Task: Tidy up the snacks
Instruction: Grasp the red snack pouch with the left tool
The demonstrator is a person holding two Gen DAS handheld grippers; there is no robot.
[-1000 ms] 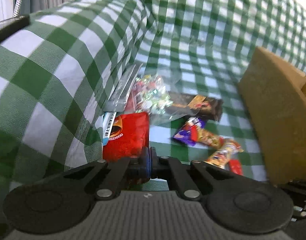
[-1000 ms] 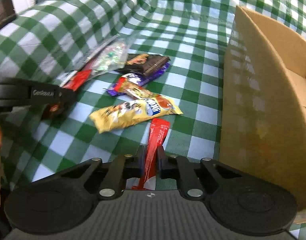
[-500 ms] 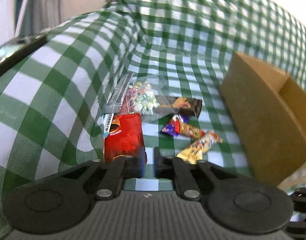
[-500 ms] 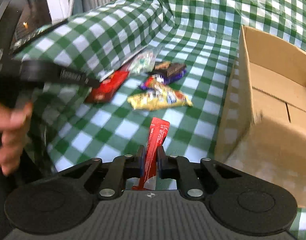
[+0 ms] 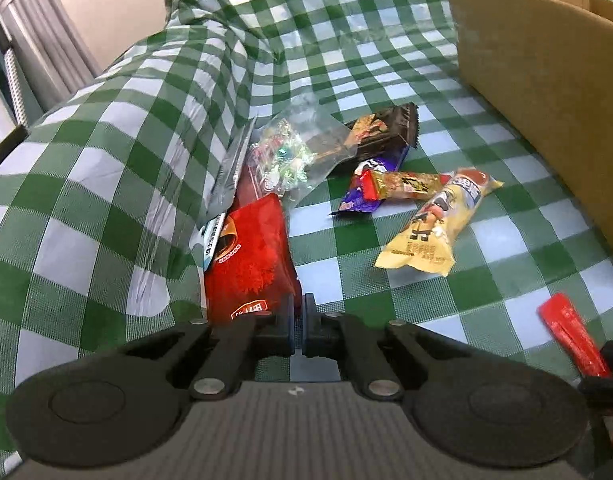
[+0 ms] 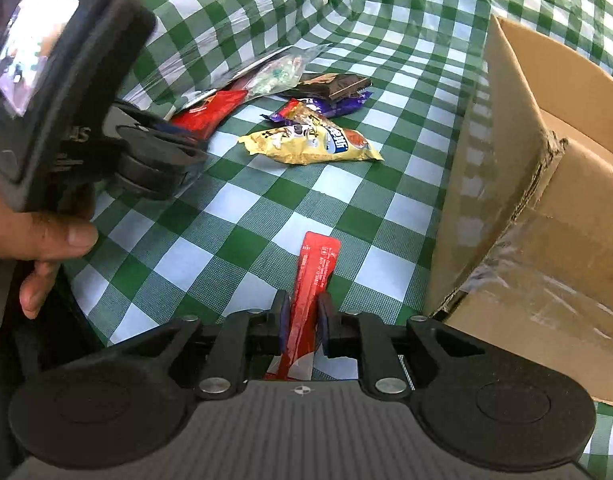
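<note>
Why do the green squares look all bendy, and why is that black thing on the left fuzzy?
Left wrist view: the fisheye lens curves the checked cloth toward the edges. Right wrist view: same bending, and the left gripper looks blurred; shiny tape on the cardboard box glares.

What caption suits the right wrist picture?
Right gripper, jaws opening around a red stick packet, beside the cardboard box.

A home: checked cloth (image 5: 346, 40) over soft furniture; curtain (image 5: 38, 40) behind.

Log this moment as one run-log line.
left gripper: shut, empty | right gripper: opening, thin red snack stick between jaws | open brown cardboard box: beside
</note>
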